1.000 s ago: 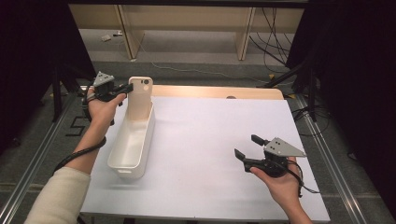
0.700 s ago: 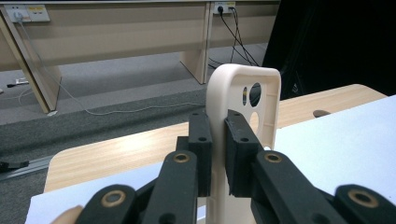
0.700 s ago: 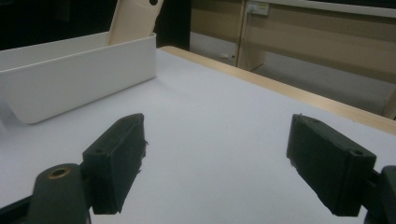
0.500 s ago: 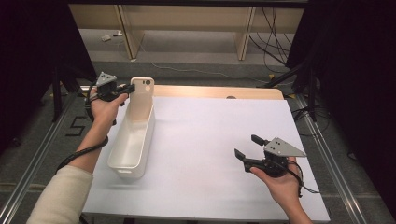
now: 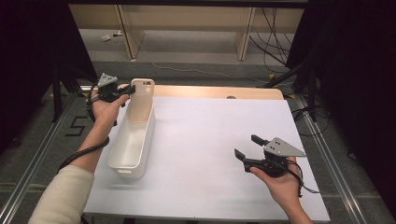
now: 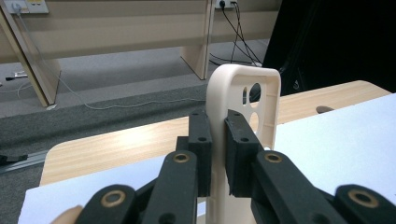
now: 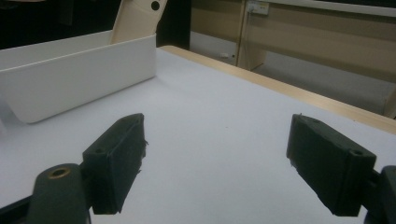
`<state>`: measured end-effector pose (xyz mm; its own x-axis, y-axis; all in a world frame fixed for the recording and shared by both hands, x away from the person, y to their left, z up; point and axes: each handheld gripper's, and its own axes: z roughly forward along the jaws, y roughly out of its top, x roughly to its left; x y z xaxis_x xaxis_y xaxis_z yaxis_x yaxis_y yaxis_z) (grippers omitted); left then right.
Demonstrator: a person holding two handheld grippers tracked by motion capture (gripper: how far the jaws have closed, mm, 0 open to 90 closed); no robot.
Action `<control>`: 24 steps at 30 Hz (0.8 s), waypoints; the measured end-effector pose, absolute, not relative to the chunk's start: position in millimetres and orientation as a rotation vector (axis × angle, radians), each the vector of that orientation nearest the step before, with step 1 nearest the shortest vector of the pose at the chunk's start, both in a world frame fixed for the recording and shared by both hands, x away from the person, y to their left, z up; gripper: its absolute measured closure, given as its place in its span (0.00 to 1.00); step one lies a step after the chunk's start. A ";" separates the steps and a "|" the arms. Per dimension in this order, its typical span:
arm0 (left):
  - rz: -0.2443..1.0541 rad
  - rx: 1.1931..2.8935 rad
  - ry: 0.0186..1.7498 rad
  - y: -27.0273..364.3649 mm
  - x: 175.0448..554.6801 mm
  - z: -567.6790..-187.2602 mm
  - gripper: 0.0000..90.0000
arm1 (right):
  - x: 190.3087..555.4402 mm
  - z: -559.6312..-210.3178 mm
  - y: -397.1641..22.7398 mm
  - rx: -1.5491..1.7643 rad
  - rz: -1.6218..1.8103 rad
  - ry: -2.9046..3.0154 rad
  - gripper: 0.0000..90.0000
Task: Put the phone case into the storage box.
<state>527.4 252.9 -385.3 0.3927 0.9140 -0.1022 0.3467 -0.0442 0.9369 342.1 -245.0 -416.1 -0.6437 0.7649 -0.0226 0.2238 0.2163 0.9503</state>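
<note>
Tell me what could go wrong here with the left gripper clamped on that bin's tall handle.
1. The left gripper pinches only the thin edge of the handle, so the white bin might twist or slip if lifted.
2. The bin sits near the table's left edge and could tip off.
3. The right gripper is open and apart, giving no support.

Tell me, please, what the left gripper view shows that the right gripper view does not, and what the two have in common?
Left gripper view alone: the left gripper shut on the edge of the cream upright panel, two round holes in that panel, and wall sockets behind.

Right gripper view alone: the right gripper with jaws wide apart and nothing between them, above the white table cover, and the long side wall of the white bin.

Shared: the panel, the cover and the table's wooden edge.
</note>
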 end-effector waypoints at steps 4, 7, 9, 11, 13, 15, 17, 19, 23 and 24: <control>0.680 1.607 1.146 253.2 527.7 -386.5 0.91 | 342.1 -416.1 -244.9 0.910 1.445 2.006 0.23; 0.682 1.608 1.148 253.2 527.8 -387.2 0.91 | 342.4 -415.8 -245.5 0.899 1.429 2.005 0.23; 0.679 1.607 1.148 253.3 528.1 -387.7 0.91 | 341.8 -415.7 -245.3 0.911 1.430 2.011 0.23; 0.679 1.607 1.149 253.5 528.4 -388.1 0.91 | 342.1 -416.1 -245.1 0.910 1.434 2.002 0.23; 0.680 1.606 1.150 253.7 528.6 -388.5 0.91 | 342.5 -415.9 -245.6 0.902 1.428 2.005 0.23; 0.679 1.605 1.152 253.9 528.6 -389.0 0.91 | 342.5 -415.8 -245.6 0.899 1.428 2.008 0.23; 0.678 1.607 1.152 254.3 528.7 -389.7 0.91 | 342.9 -415.9 -245.7 0.893 1.430 2.002 0.23; 0.679 1.607 1.155 254.7 528.7 -390.3 0.91 | 343.1 -415.9 -245.8 0.892 1.427 1.999 0.23; 0.675 1.607 1.155 255.1 529.0 -391.5 0.91 | 342.2 -416.4 -244.9 0.907 1.431 2.003 0.23; 0.675 1.608 1.156 255.2 529.1 -391.7 0.91 | 342.2 -416.3 -244.9 0.908 1.431 2.004 0.23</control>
